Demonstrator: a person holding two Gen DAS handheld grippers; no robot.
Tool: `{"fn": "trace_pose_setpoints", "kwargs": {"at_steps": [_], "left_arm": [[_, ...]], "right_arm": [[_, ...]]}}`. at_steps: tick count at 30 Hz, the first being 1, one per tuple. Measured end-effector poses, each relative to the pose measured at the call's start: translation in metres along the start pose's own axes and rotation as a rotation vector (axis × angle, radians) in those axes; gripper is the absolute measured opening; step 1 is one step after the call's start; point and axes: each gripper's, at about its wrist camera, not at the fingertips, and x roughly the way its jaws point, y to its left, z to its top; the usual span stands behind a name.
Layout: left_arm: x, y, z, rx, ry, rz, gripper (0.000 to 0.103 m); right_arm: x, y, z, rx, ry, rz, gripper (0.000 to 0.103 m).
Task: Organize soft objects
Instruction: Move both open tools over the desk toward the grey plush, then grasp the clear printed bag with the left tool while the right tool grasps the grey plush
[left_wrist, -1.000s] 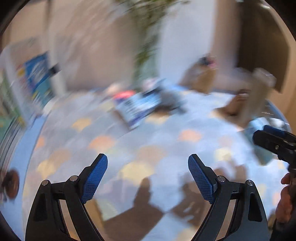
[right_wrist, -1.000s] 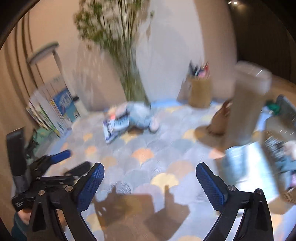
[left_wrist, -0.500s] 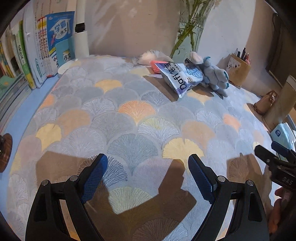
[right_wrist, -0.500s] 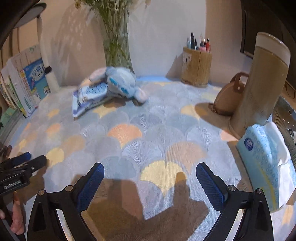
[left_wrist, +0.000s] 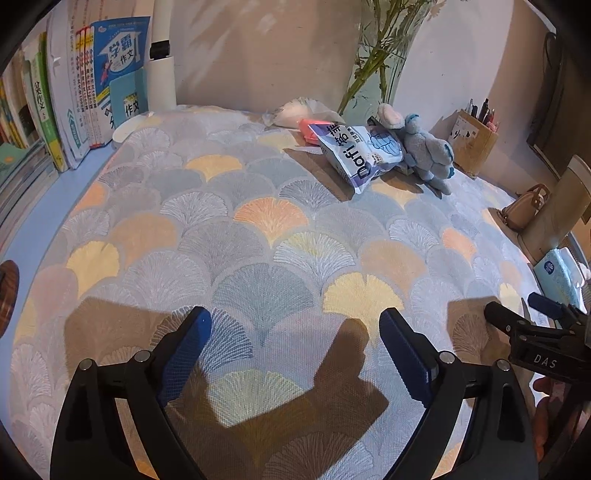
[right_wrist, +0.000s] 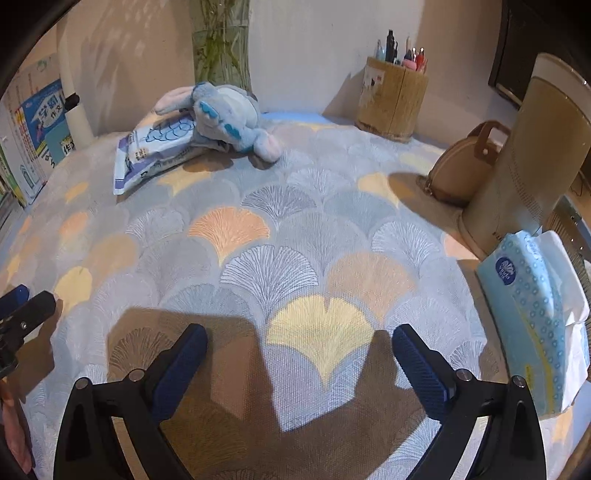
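Fan-patterned cloth (left_wrist: 266, 221) covers the bench; both sets of jaws are held wide and empty above it. At the far side, a blue plush toy (right_wrist: 221, 118) is seen lying across a snack bag (right_wrist: 155, 155), apparently touching.

1 plush toy (right_wrist: 225, 118), 1 snack bag (left_wrist: 360, 155), 1 tissue pack (right_wrist: 532, 321).

blue plush toy (right_wrist: 225, 118) on side, atop snack bag (right_wrist: 155, 155) | tissue pack (right_wrist: 535, 314) far right
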Motion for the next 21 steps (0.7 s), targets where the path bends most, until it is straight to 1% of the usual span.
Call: {"fn": "trace_pose_setpoints", "kwargs": {"at_steps": [4,12,16,18,20,21], "left_arm": [[-0.001,0.001,0.000,-0.007,0.000,-0.009,0.094],[-0.002,0.001,-0.001,-0.015,0.000,-0.025,0.095],[-0.003,0.001,0.000,-0.023,0.005,-0.012,0.095],[-0.011,0.002,0.006,-0.030,-0.011,0.014,0.093],[-0.033,-0.001,0.023,0.006,-0.057,-0.022,0.093],[-0.043,-0.003,0.033,0.027,-0.090,-0.036,0.094]], "right_arm": [[0.003,-0.007,0.000,0.035,0.021,0.041,0.103],[0.004,-0.008,-0.001,0.037,0.021,0.041,0.103],[0.004,-0.006,-0.001,0.035,0.024,0.041,0.103],[0.005,-0.006,0.002,0.035,0.050,0.062,0.103],[0.007,-0.010,0.005,0.037,0.088,0.092,0.103],[0.007,-0.010,0.008,0.027,0.120,0.102,0.103]]}}
